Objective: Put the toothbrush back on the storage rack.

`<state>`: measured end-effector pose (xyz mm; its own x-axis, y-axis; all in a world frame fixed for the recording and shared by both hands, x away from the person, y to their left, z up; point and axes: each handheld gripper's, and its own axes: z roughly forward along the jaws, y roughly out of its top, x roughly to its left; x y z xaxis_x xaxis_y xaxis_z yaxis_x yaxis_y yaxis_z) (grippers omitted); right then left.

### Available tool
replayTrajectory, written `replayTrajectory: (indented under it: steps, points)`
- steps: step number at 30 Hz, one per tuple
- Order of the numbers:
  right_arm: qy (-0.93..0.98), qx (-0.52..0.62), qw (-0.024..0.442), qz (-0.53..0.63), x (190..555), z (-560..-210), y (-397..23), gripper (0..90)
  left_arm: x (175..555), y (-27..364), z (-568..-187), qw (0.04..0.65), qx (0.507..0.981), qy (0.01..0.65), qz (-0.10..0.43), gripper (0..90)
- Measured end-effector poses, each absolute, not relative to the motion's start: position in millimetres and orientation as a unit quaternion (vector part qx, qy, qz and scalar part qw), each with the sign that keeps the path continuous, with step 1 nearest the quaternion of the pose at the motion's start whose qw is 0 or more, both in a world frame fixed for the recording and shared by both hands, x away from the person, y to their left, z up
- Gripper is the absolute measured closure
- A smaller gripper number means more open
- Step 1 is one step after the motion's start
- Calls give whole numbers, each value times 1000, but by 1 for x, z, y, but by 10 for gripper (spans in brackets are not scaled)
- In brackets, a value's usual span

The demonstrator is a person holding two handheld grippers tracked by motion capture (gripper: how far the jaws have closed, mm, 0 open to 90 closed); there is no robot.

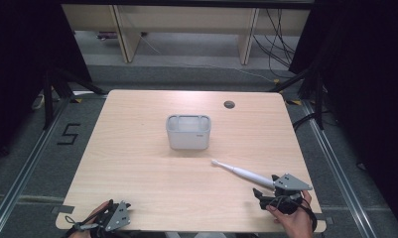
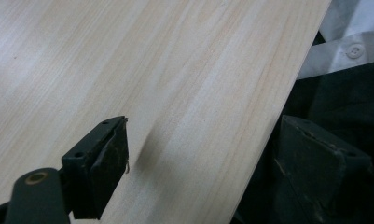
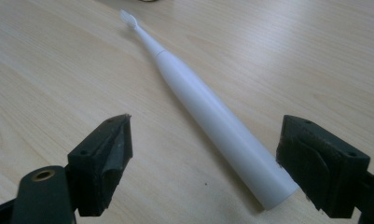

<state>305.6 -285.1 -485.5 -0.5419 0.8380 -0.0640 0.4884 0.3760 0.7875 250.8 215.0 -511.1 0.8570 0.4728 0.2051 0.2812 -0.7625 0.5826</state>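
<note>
A: Starting on the left, what does the left claw [image 1: 113,214] do?

B: It waits at the near edge of the surface [image 1: 137,163]. In the left gripper view its jaws stand wide apart and nothing is between them; one jaw is above the wood, the other is past the edge.

A: And further to the right?

B: The grey bin [image 1: 188,131] stands upright, well ahead of both claws and open at the top. Then comes the white electric toothbrush [image 1: 243,173]. It lies flat on the surface, with the brush head pointing away from the right claw [image 1: 267,191] and toward the bin.

A: Is the right claw holding it already?

B: No. In the right gripper view the jaws are spread wide and the thick end of the handle [image 3: 250,158] lies between them, much closer to the right jaw; whether it touches that jaw cannot be told. The pads do not press on it.

A: So which step is this?

B: It seems to be the approach for picking up the toothbrush. The next move probably asks the person to center the handle between the jaws, lower a little, and then close firmly, because the smooth round handle may roll or slip sideways.
</note>
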Motion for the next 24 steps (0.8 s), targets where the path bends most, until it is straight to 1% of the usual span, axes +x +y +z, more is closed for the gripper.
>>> replayTrajectory:
  steps: [3, 7, 8, 10, 13, 14, 20, 22, 24]
  points:
    - [792, 425, 237, 369, 304, -485, -283, 190, 251, 214, -512, 277, 922, 205, 178, 165]
    - [797, 409, 249, 368, 308, -483, -285, 200, 252, 215, -512, 279, 924, 205, 164, 164]
    - [800, 411, 244, 363, 308, -481, -284, 214, 252, 215, -512, 278, 925, 203, 163, 165]
    - [804, 401, 247, 362, 310, -481, -285, 215, 252, 215, -512, 279, 924, 204, 165, 165]
    - [822, 391, 233, 342, 312, -478, -285, 222, 252, 216, -511, 279, 923, 205, 165, 164]
    - [828, 381, 238, 336, 313, -477, -287, 233, 252, 215, -511, 279, 923, 205, 165, 165]
    - [843, 373, 213, 324, 317, -477, -280, 240, 252, 215, -512, 279, 924, 205, 164, 165]
    - [847, 363, 221, 319, 318, -476, -280, 242, 252, 215, -511, 281, 923, 205, 164, 165]
    - [849, 362, 220, 315, 320, -475, -278, 252, 252, 215, -511, 281, 923, 206, 163, 165]
